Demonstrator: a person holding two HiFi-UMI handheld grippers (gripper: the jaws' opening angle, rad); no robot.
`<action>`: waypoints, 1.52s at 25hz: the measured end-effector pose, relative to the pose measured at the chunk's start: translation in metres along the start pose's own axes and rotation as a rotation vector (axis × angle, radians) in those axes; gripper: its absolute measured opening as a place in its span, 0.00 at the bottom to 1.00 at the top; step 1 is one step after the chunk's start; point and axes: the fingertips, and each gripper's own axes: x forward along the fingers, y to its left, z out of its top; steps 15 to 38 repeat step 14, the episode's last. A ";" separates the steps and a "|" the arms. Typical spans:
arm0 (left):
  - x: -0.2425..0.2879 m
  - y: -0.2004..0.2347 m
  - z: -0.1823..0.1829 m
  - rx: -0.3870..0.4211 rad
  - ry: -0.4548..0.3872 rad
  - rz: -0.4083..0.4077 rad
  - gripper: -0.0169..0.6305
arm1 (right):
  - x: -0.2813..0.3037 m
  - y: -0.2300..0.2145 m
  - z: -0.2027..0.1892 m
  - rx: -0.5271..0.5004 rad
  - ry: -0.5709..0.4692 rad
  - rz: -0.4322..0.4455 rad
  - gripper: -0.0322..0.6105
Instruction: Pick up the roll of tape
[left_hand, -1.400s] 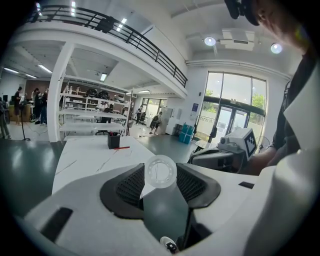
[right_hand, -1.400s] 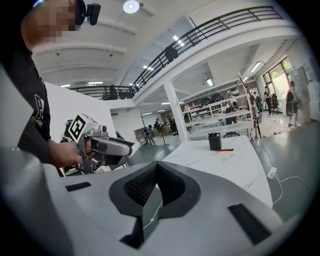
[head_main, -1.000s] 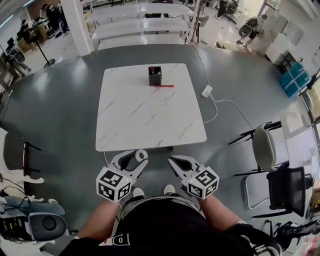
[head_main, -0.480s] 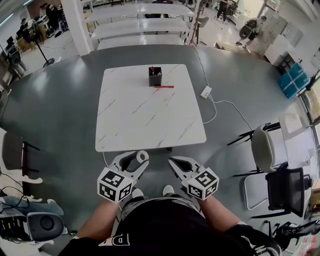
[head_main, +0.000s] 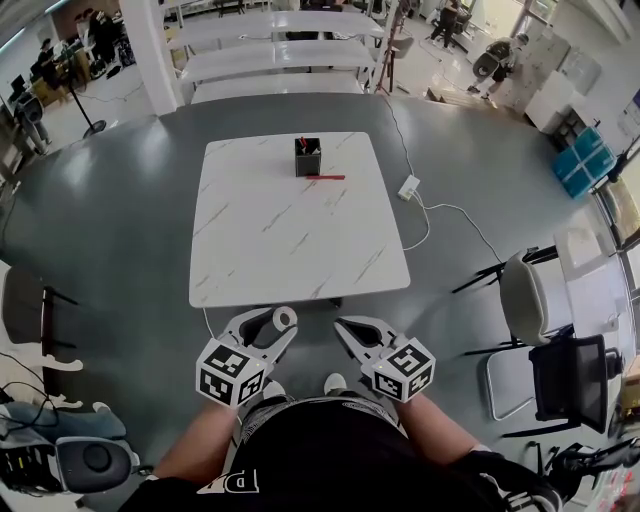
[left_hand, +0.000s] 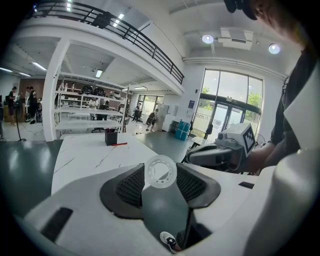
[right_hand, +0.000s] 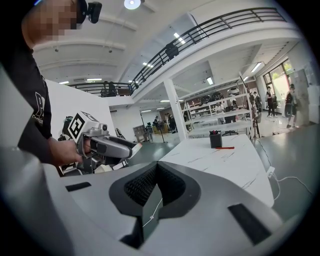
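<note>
My left gripper (left_hand: 161, 176) still pinches the small translucent white roll of tape (left_hand: 161, 171) — my right gripper (right_hand: 157, 167) stays closed, empty.

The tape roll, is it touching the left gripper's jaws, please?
Touching. The left gripper view shows the left gripper pinching the tape roll at its tips, with a ribbed pad pressed against each side.

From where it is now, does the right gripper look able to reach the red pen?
Probably not. The right gripper hangs short of the table, while the pen lies at its far side beside the holder. Nothing blocks the way; it is simply far.
</note>
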 end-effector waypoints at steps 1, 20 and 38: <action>0.000 0.000 0.000 0.000 -0.001 0.000 0.35 | 0.000 0.000 0.000 0.001 0.000 -0.001 0.06; 0.002 -0.002 0.001 0.000 -0.006 0.000 0.35 | -0.002 0.000 -0.002 0.004 -0.002 -0.005 0.06; 0.002 -0.002 0.001 0.000 -0.006 0.000 0.35 | -0.002 0.000 -0.002 0.004 -0.002 -0.005 0.06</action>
